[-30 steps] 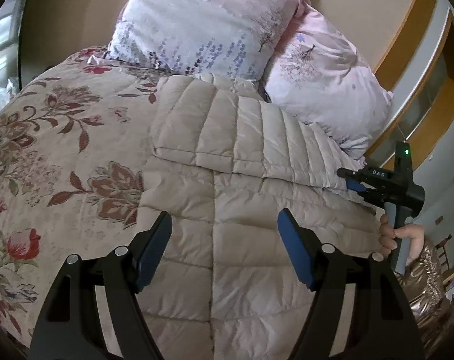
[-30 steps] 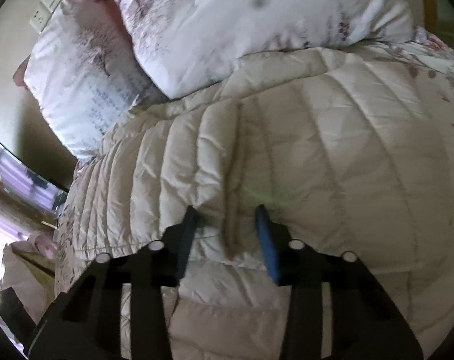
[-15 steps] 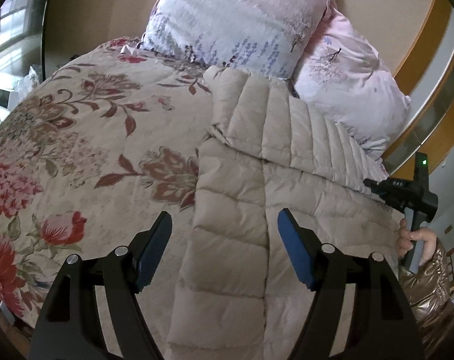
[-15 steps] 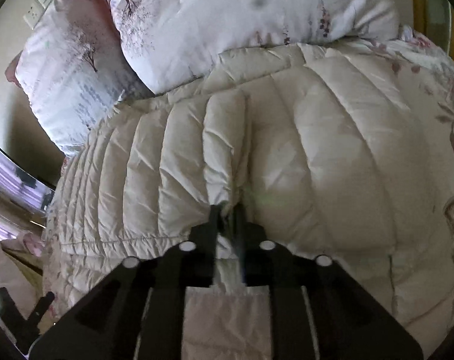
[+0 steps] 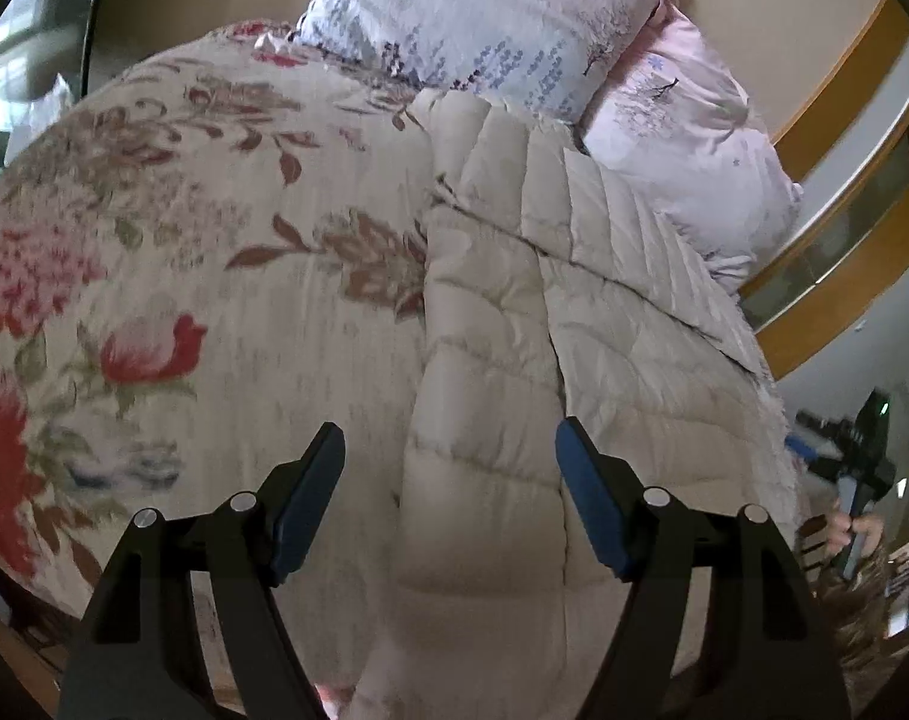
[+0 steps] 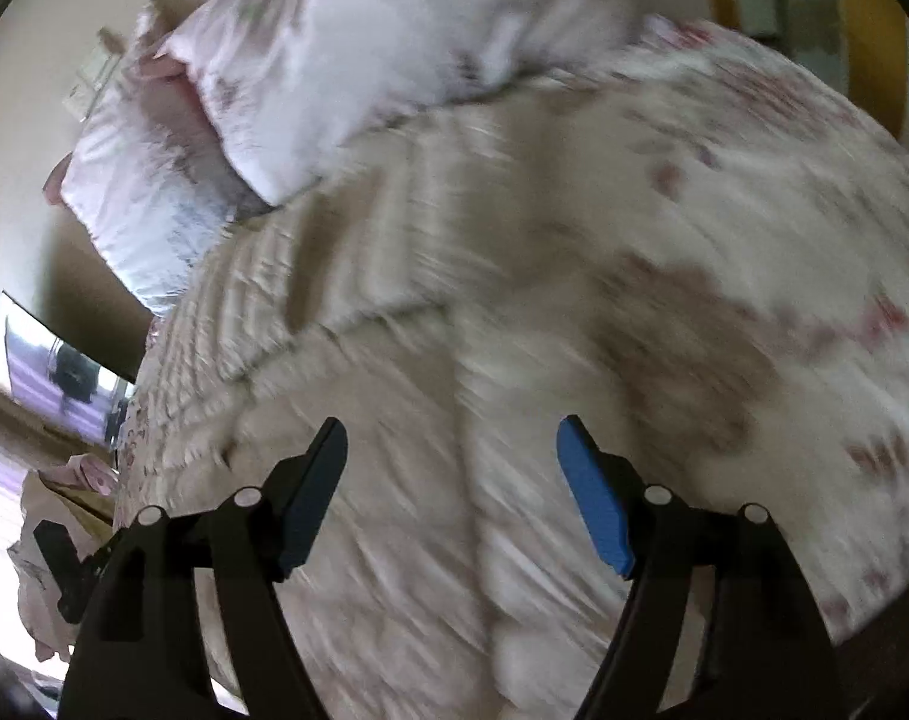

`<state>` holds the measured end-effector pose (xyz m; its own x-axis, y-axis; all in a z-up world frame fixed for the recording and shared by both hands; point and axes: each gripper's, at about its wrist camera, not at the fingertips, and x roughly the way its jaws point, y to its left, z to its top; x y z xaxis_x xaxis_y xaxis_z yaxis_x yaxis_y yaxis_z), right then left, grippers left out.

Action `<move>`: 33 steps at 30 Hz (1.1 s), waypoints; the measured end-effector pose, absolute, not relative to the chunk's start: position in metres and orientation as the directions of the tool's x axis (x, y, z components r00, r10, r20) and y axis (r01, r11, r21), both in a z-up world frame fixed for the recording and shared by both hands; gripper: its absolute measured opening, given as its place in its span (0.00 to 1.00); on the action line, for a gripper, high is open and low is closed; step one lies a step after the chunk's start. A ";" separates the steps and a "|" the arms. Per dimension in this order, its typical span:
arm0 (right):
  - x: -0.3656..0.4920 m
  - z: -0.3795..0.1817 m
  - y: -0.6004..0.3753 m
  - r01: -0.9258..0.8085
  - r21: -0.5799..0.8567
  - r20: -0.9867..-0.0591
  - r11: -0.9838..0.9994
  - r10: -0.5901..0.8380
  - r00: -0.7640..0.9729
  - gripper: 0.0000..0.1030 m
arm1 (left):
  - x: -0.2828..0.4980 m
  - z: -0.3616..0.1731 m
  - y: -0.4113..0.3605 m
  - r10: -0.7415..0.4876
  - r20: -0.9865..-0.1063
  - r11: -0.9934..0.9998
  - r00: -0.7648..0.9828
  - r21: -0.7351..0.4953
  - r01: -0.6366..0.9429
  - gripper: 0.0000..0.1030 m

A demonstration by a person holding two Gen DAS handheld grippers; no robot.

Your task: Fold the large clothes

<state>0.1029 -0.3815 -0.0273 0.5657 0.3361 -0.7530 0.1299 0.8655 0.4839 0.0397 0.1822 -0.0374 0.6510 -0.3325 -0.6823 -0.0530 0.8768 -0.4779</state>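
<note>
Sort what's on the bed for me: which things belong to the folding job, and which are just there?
Job:
- puffer jacket, partly folded
- left gripper, open above it
- right gripper, jaws opening, nothing between the fingers

Just there:
- floral quilt under the jacket
- two pillows at the headboard

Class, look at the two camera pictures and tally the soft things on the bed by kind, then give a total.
Pillows: 2, one with purple print, one pale pink
Quilted beige jackets: 1
Floral bedspreads: 1
Total: 4
</note>
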 end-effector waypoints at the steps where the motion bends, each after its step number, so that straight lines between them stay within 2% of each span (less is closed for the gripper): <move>1: 0.091 -0.032 -0.391 0.149 0.487 -0.761 0.861 0.334 0.556 0.71 | 0.036 -0.040 0.183 -0.350 -0.678 0.869 0.646 -0.493 -0.048 0.70; 6: 0.050 -0.053 -0.416 0.207 0.551 -0.761 0.808 0.385 0.523 0.71 | 0.020 -0.046 0.179 -0.409 -0.660 0.843 0.631 -0.538 -0.017 0.70; 11: 0.019 -0.065 -0.411 0.183 0.612 -0.740 0.769 0.476 0.475 0.71 | 0.000 -0.048 0.172 -0.478 -0.634 0.811 0.608 -0.585 0.028 0.70; 15: 0.000 -0.068 -0.406 0.163 0.608 -0.750 0.777 0.495 0.438 0.79 | -0.015 -0.050 0.171 -0.508 -0.622 0.794 0.595 -0.607 0.044 0.70; 18: -0.009 -0.072 -0.409 0.166 0.617 -0.750 0.769 0.512 0.418 0.81 | -0.027 -0.051 0.171 -0.535 -0.612 0.781 0.582 -0.622 0.064 0.70; 21: -0.014 -0.085 -0.408 0.141 0.665 -0.717 0.733 0.575 0.393 0.85 | -0.038 -0.058 0.173 -0.561 -0.607 0.766 0.563 -0.639 0.073 0.70; 29: -0.012 -0.128 -0.412 0.155 0.779 -0.615 0.607 0.693 0.377 0.85 | -0.033 -0.085 0.178 -0.595 -0.600 0.723 0.536 -0.691 0.029 0.70; 31: -0.011 -0.133 -0.407 0.142 0.798 -0.591 0.585 0.717 0.370 0.82 | -0.029 -0.090 0.177 -0.615 -0.584 0.703 0.530 -0.711 0.033 0.70; 32: -0.012 -0.134 -0.405 0.133 0.807 -0.579 0.575 0.728 0.367 0.77 | -0.027 -0.093 0.177 -0.624 -0.578 0.693 0.526 -0.720 0.031 0.70; 33: -0.012 -0.134 -0.403 0.125 0.814 -0.569 0.567 0.737 0.364 0.68 | -0.027 -0.095 0.175 -0.631 -0.573 0.687 0.523 -0.726 0.031 0.70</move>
<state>-0.0124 -0.4035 -0.1337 0.3644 0.7370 -0.5693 0.1245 0.5672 0.8141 -0.0275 0.1755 -0.0952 0.5232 -0.6305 -0.5733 0.0314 0.6866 -0.7264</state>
